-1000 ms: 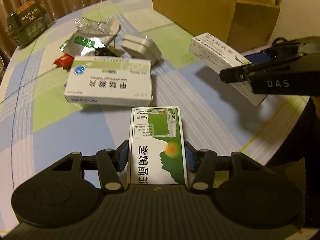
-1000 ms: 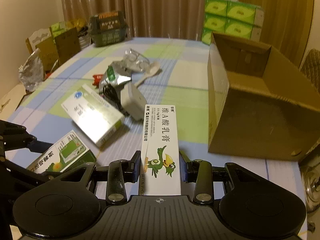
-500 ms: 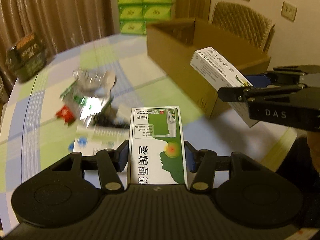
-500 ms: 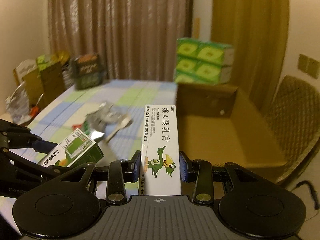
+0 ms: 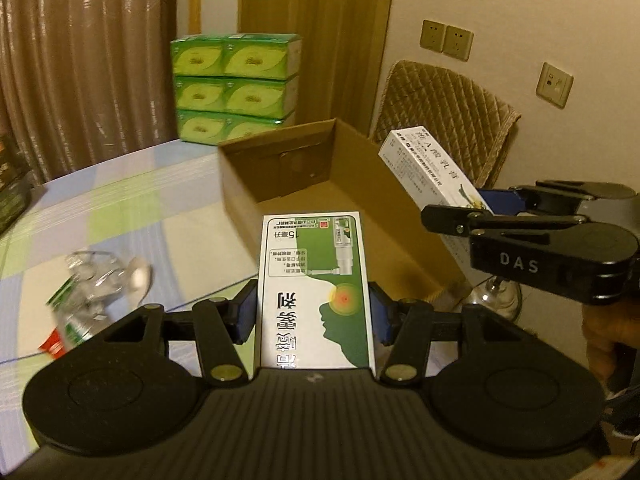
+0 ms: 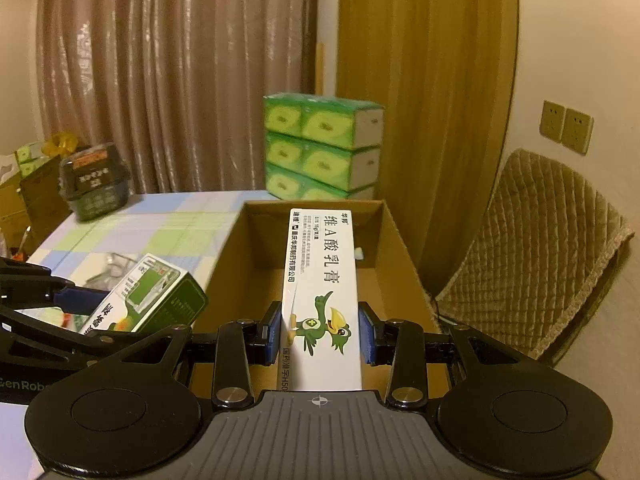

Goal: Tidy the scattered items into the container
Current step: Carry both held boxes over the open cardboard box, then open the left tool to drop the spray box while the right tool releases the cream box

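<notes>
Now both grippers are up off the table, each clamped on a box. The left gripper (image 5: 312, 316) pinches a green-and-white spray box (image 5: 314, 292) by its long sides, blue pads pressed flat against it, the box pointing forward toward the carton (image 5: 240, 196). In the right wrist view the same spray box (image 6: 148, 300) shows at lower left, just beside the carton's near left wall. The right gripper (image 6: 320, 334) grips a white cream box (image 6: 322, 280) with a green bird printed on it, fingers narrow and tight on its sides; the box's far end reaches over the open carton (image 6: 400, 240). From the left wrist view the cream box (image 5: 428, 172) sticks up at a slant above the carton's right rim.

The carton sits open at the table's (image 5: 140, 200) far right corner, its floor mostly bare apart from a small white bit near the back wall. Blurred scraps of foil and clear plastic (image 5: 96, 280) lie on the checked cloth to the left, well apart from the carton. Green tissue packs (image 6: 320, 148) are stacked behind it, and a quilted chair (image 6: 540, 248) stands to the right.
</notes>
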Motion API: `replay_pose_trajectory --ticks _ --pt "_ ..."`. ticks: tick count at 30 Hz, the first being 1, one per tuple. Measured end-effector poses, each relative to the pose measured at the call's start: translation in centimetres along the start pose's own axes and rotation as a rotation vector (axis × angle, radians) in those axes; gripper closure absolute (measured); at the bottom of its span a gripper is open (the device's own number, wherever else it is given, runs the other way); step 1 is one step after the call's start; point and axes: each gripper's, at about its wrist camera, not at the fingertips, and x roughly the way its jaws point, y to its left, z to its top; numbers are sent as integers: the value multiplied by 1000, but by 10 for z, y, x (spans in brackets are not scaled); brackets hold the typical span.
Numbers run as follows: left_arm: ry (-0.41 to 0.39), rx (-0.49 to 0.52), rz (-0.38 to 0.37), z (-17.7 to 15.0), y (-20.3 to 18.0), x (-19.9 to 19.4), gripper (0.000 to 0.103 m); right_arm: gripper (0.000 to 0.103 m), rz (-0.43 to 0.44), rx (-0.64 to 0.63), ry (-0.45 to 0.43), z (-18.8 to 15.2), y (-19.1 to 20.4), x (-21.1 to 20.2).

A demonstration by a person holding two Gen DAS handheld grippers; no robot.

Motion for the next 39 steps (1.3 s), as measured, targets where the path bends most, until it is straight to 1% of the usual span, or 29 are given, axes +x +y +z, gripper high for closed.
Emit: replay_pose_trajectory --ticks 3,9,18,26,31,34,39 --pt "3 -15 -16 12 -5 19 53 68 -2 9 16 1 -12 10" --pt "12 -38 -40 26 -8 48 53 68 0 23 41 -1 -23 29" --pt "48 -67 -45 25 -4 82 53 68 -3 39 77 -5 -33 54" --pt "47 -74 -56 31 -5 94 53 68 -15 55 83 -6 -39 60" --pt "37 -91 -75 35 -6 95 53 68 -24 51 86 -8 -42 60" --pt "13 -86 -59 36 -6 91 53 68 -24 53 86 -9 -41 59" --pt "5 -66 -34 36 -4 84 53 68 -19 51 88 -10 -40 58"
